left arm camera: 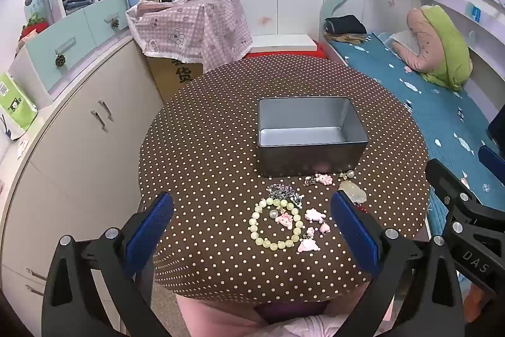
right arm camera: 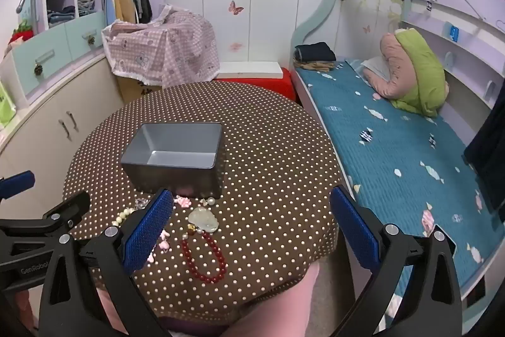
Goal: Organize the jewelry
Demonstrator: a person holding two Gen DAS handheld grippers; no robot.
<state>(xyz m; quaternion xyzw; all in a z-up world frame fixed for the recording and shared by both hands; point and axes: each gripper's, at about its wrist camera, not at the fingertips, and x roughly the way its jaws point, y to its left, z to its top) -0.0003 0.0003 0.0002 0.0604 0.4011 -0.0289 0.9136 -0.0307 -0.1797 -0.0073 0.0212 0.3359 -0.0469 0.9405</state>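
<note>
On the round table under a brown cloth with cream polka dots [left arm camera: 205, 147] stands an open rectangular grey metal tin [left arm camera: 311, 136], nothing visible inside it. The jewellery lies just in front of the tin, on the near side: a pale green beaded bracelet [left arm camera: 266, 237] ringed around a small pink charm, a string of pink animal charms [left arm camera: 312, 228] beside it, a tangle of silvery chain [left arm camera: 282, 191], and, further right, a dark red beaded bracelet [right arm camera: 205, 258] with a pale jade-like carved pendant [right arm camera: 204, 219] at its top. A pearl-like piece near the tin's corner is too small to identify.

The left gripper [left arm camera: 252, 229] hovers above the green bracelet, fingers spread wide, holding nothing. The right gripper [right arm camera: 251, 231] is likewise wide apart and empty above the red bracelet.

Nothing seems sorted yet; this looks like the first pick. Next, a gripper must descend and pinch a thin strand of beads, then lift it over the tin's rim.
</note>
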